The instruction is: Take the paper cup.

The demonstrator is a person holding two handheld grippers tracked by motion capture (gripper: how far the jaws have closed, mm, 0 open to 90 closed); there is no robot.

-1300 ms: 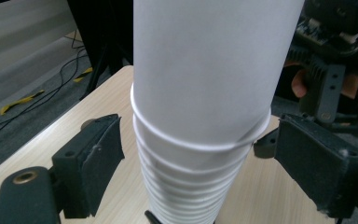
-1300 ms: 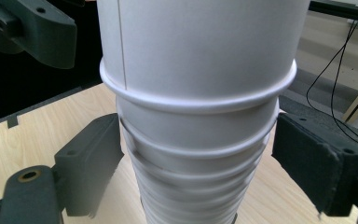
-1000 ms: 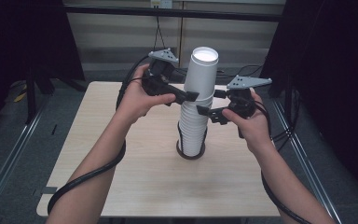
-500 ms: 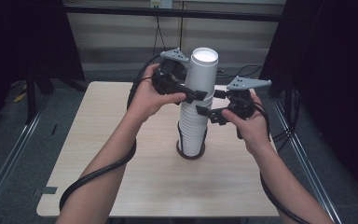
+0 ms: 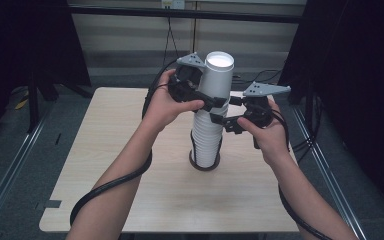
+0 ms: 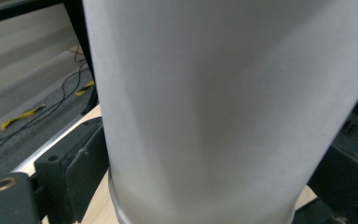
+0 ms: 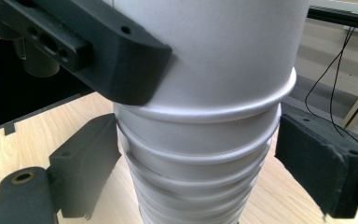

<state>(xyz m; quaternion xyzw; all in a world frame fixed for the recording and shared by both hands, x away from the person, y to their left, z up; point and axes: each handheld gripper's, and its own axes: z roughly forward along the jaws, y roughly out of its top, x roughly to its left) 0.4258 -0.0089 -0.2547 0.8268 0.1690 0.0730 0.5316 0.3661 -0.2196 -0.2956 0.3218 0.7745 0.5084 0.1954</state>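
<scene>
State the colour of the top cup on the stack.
White; the top cup shows best in the high view.

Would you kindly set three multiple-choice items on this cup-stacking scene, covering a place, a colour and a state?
1. Where does the cup stack stand?
A. on the table's middle
B. on the floor
C. at the table's left edge

2. What colour are the cups?
A. red
B. white
C. blue

3. How does the left claw meet the top cup?
A. well clear of it
B. jaws on both its sides
C. inside its mouth

Answers: 1 A, the stack rises from mid-table; 2 B, all cups look white; 3 B, the left gripper view shows a jaw at each side of the cup.
</scene>
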